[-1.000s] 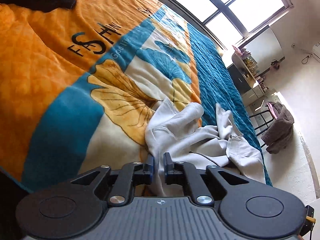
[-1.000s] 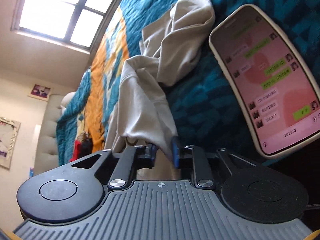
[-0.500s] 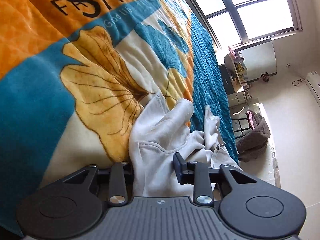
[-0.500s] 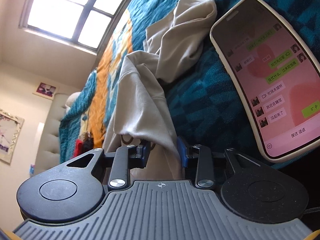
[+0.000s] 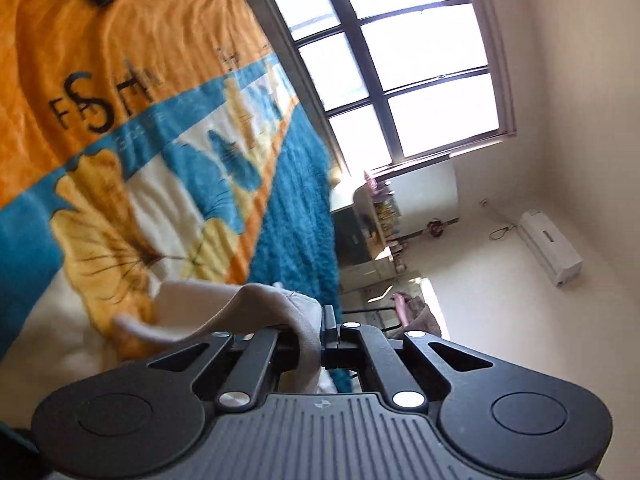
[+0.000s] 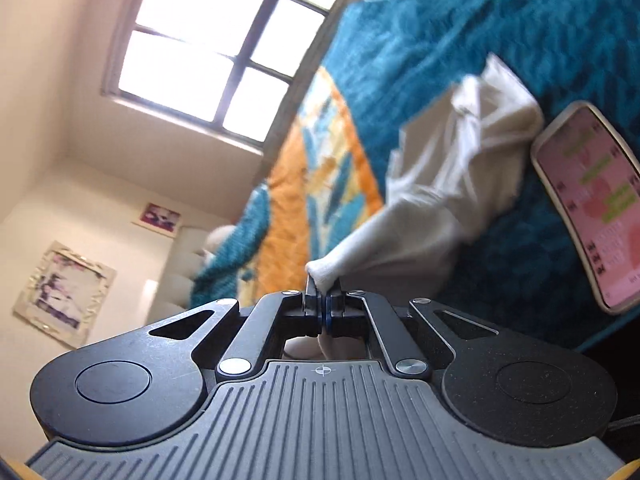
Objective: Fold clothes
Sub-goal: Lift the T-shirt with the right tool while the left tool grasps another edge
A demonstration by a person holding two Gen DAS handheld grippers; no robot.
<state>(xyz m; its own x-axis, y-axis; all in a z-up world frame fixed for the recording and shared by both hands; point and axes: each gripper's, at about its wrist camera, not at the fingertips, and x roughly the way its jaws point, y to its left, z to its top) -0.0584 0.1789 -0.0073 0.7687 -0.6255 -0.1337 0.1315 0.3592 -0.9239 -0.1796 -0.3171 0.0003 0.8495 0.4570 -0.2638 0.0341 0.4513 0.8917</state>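
The left gripper (image 5: 316, 330) is clamped on a fold of the beige garment (image 5: 256, 308) at lower centre, above the orange-and-teal blanket (image 5: 132, 60). The right gripper (image 6: 323, 300) pinches another bunched edge (image 6: 440, 200); the cloth trails to the upper right beside a smartphone (image 6: 592, 204) with its screen lit.

The soft cream-white cloth garment (image 6: 452, 184) is hanging in a crumpled bunch, all wrinkled and not folded. One corner of it is sitting pinched tight between the closed fingers of the right gripper (image 6: 322, 298). From there the rest is stretching away up and to the right of that gripper. Another edge of the same cloth (image 5: 256, 312) is sitting squeezed in the left gripper (image 5: 316, 336), draping out to its left.
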